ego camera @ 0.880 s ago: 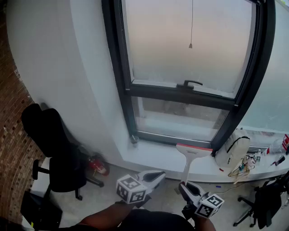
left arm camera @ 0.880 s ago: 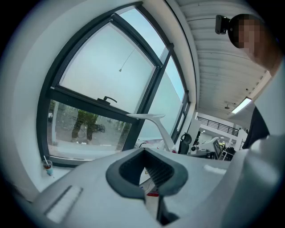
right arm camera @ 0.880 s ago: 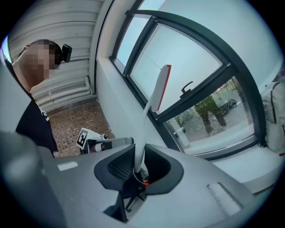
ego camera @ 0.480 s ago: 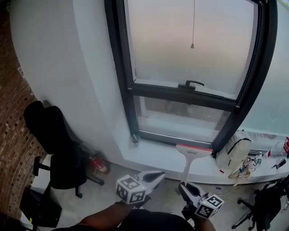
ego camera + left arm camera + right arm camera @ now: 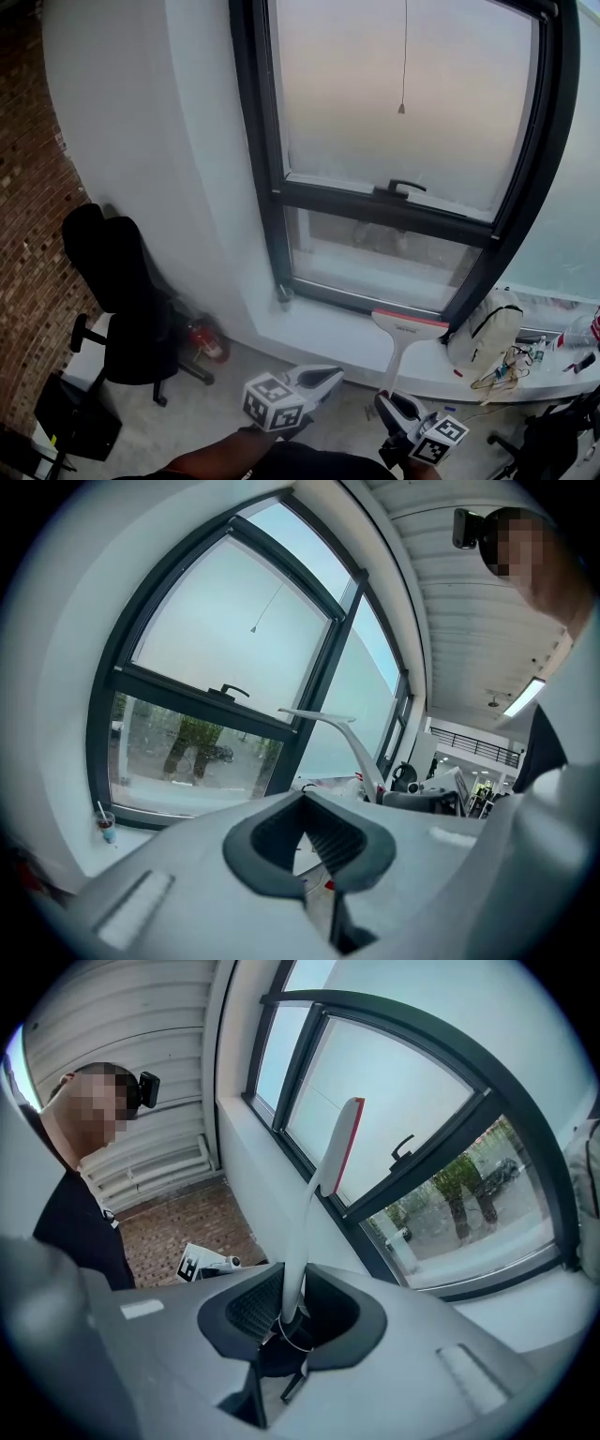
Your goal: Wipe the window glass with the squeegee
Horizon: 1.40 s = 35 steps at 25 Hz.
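A white squeegee (image 5: 403,331) with a red blade strip stands upright in my right gripper (image 5: 392,405), which is shut on its handle (image 5: 295,1260). Its blade head (image 5: 341,1138) points up toward the black-framed window (image 5: 403,141), short of the glass. The blade sits level with the sill, below the lower pane (image 5: 375,253). My left gripper (image 5: 323,376) hangs to the left of it with its jaws closed on nothing (image 5: 314,841). From the left gripper view the squeegee (image 5: 342,735) shows side-on, right of the window handle (image 5: 230,692).
A white sill (image 5: 328,328) runs under the window, with a white bag (image 5: 483,323) and small clutter (image 5: 553,342) at its right end. A black office chair (image 5: 122,300) and a red object (image 5: 202,342) stand by the brick wall at left. A blind cord (image 5: 402,66) hangs before the upper pane.
The view has tilted and shifted a little, so the window sits lower and further right in frame. Both grippers have dropped slightly toward the bottom edge; the squeegee stays held upright.
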Each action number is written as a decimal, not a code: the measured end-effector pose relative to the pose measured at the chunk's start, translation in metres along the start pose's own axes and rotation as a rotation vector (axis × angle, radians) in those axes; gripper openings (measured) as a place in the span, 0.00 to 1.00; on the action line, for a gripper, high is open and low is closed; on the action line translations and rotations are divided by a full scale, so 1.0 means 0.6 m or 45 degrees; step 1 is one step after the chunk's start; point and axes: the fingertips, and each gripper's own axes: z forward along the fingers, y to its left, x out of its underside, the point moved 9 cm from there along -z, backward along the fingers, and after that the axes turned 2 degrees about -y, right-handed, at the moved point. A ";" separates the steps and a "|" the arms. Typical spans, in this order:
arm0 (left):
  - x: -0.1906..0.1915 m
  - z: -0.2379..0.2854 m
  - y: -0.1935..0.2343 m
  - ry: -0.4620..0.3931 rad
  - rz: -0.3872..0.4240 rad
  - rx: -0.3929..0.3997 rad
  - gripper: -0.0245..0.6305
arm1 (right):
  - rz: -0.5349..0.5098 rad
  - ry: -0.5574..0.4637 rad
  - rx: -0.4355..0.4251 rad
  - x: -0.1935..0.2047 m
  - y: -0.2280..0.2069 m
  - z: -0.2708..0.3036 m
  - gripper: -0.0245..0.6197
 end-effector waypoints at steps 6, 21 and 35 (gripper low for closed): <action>0.018 0.025 -0.036 -0.021 -0.012 -0.064 0.04 | 0.010 0.041 -0.048 -0.020 -0.022 -0.038 0.18; 0.003 0.064 -0.008 -0.010 0.009 -0.160 0.04 | 0.065 0.045 -0.146 -0.049 -0.093 0.003 0.18; -0.100 0.036 0.252 -0.091 0.048 -0.191 0.04 | 0.116 0.044 -0.179 -0.093 -0.175 0.301 0.18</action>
